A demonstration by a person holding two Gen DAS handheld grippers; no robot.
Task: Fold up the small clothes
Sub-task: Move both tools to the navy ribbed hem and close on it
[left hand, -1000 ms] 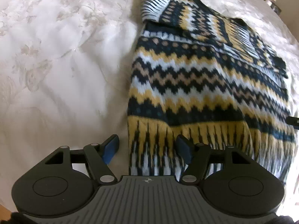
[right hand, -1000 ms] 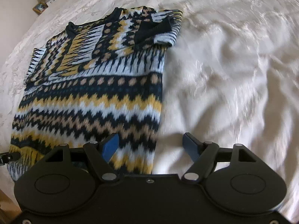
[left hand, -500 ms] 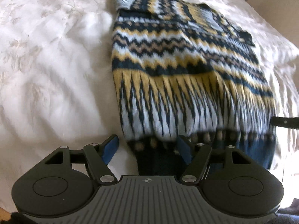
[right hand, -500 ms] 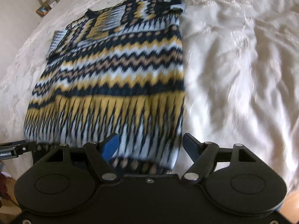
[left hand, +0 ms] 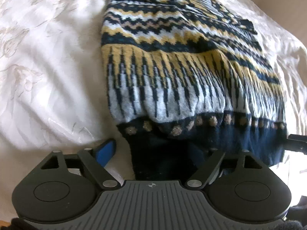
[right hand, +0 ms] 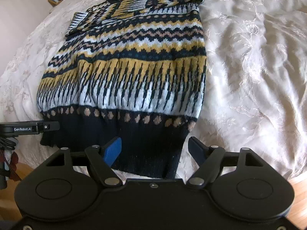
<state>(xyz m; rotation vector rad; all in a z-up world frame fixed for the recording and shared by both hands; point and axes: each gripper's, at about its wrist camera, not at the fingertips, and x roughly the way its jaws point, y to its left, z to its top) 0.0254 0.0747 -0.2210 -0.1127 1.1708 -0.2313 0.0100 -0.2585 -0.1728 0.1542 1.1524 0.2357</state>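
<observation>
In the left wrist view, the patterned sweater (left hand: 172,61) lies on the white bedspread (left hand: 48,67) through the centre and right of the frame, its dark hem at the bottom centre between the fingers of the left hand-held gripper (left hand: 159,151), whose jaws are opening and whose pads press on nothing. In the right wrist view, the sweater (right hand: 134,67) fills the centre left, and the right hand-held gripper (right hand: 155,149) stands wide over the hem's lower right corner without gripping it.
</observation>
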